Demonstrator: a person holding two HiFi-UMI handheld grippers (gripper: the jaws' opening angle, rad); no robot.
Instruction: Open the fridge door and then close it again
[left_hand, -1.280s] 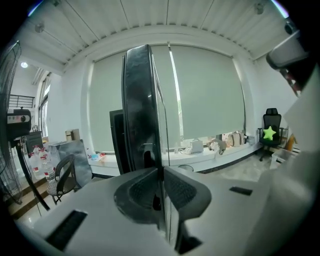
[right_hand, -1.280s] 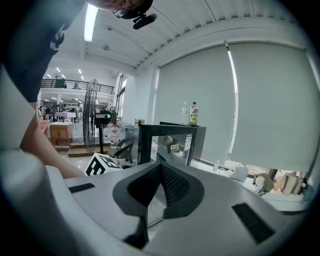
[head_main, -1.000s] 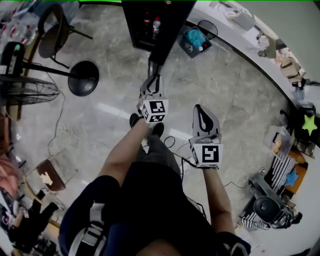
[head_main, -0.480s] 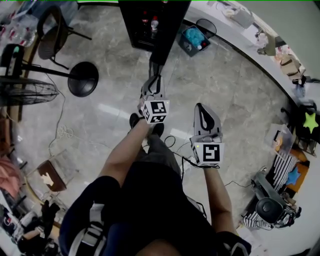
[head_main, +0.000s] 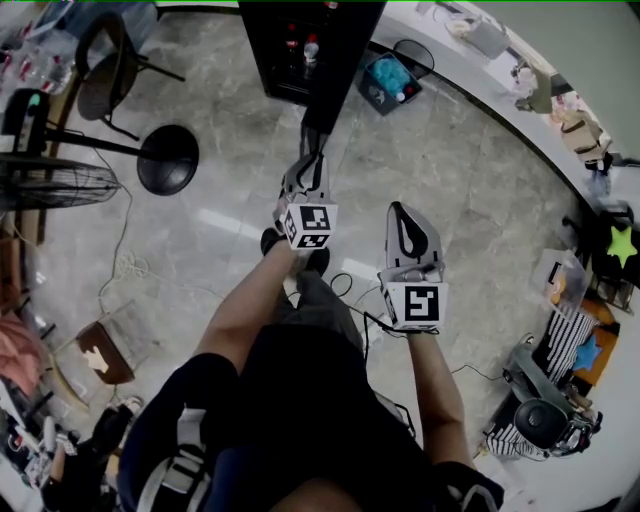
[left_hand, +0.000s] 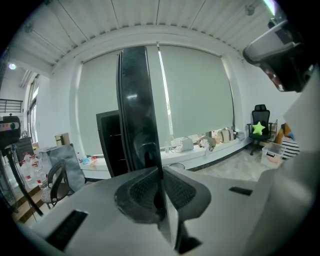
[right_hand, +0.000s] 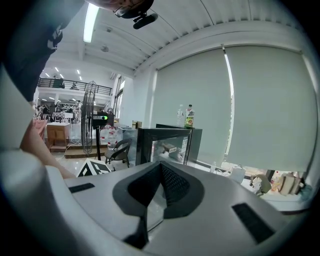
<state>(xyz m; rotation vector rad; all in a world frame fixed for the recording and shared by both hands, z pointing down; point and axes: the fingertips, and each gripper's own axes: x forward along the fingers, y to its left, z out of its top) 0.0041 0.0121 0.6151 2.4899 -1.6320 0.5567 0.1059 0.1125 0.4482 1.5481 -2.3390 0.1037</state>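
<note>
Fridge door, head view: we logged it swung open from the black fridge at the top of the frame, turned edge-on toward us. We recorded the left arm stretched forward, with the left gripper at the door's free edge. The right arm was bent, and the right gripper was held nearer to us, well apart from the door.
Left gripper view: the jaws were pinched onto the thin upright door edge, pads pressing both faces.
Right gripper view: we noted the jaws fully together with nothing between them; the fridge stood beyond, untouched.
</note>
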